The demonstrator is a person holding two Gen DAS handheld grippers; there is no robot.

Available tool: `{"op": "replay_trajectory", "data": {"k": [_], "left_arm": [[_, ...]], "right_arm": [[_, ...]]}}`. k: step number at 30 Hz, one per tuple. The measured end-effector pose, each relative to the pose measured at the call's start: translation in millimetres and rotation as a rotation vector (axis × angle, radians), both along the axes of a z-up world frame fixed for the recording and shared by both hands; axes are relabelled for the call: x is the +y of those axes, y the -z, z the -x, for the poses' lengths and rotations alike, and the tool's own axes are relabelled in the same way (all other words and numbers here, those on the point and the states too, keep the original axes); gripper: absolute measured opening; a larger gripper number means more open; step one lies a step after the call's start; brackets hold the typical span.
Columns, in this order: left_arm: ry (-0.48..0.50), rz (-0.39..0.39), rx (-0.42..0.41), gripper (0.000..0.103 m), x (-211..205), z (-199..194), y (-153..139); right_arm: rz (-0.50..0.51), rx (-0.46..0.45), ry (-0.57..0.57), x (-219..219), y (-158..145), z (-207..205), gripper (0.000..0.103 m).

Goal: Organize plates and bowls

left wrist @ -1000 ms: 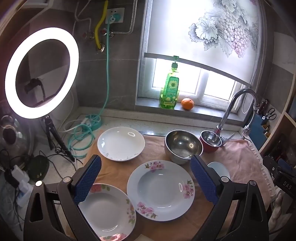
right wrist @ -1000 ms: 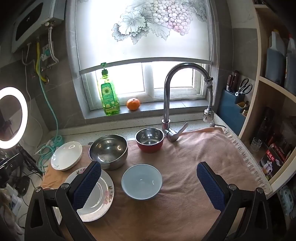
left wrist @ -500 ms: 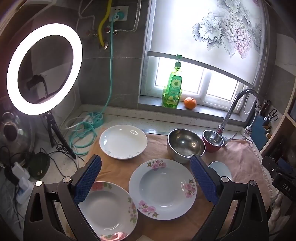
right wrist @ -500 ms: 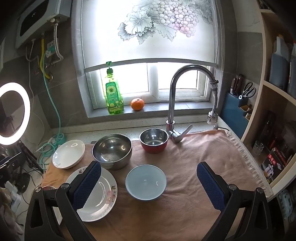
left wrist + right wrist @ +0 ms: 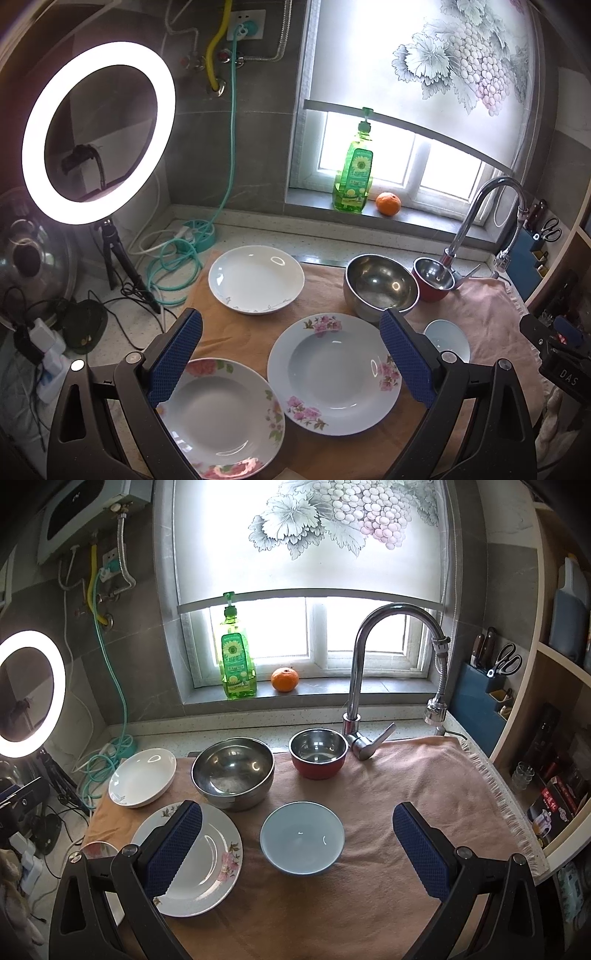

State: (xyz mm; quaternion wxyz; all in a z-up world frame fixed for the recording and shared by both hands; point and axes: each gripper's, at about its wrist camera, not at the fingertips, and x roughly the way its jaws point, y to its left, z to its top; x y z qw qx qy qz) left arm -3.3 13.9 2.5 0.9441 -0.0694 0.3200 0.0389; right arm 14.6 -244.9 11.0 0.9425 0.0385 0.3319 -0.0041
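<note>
- A lit ring light (image 5: pixel 98 131) stands on a tripod at the far left of the counter, with a teal hose (image 5: pixel 173 266) coiled beside it.
- The left gripper (image 5: pixel 291 354) hovers above the towel (image 5: pixel 406 775) with its blue pads spread wide and nothing between them.
- Under its left finger lies a white plate with pink flowers (image 5: pixel 221 413), at the near left edge of the towel.
- Just right of that plate sits the pale blue floral plate (image 5: pixel 334 371); their rims look to be touching or nearly so.
- Behind these two, a plain white plate (image 5: pixel 256 278) rests at the towel's back left corner.
- A large steel bowl (image 5: pixel 233 771) stands further right, with a red bowl (image 5: pixel 318 752) beside it at the foot of the faucet (image 5: pixel 391 664).
- A small light blue bowl (image 5: pixel 302 837) sits alone near the middle of the towel, in front of the two metal bowls.
- The right gripper (image 5: pixel 297 849) hangs over this bowl, jaws wide apart and empty.
- On the windowsill stand a green soap bottle (image 5: pixel 237 657) and an orange (image 5: pixel 284 679).
</note>
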Motion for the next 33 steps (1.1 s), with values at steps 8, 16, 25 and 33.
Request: {"op": "replay_trajectory", "data": {"k": [8,16,25,33], "left_arm": [[-0.002,0.004,0.004,0.097,1.1,1.2,-0.8],[0.002,0.003,0.0,0.097,-0.6,-0.8,-0.7],[0.007,-0.001,0.0,0.097,-2.0,-3.5,-0.6],[0.006,-0.002,0.003,0.097,-1.9,-5.1,-0.2]], "right_arm": [[-0.002,0.004,0.0,2.7,2.1,0.1,0.102],[-0.003,0.004,0.0,3.4,2.5,0.8,0.102],[-0.009,0.009,0.005,2.3,2.5,-2.7,0.102],[-0.011,0.015,-0.001,2.3,3.7,-5.3,0.102]]}}
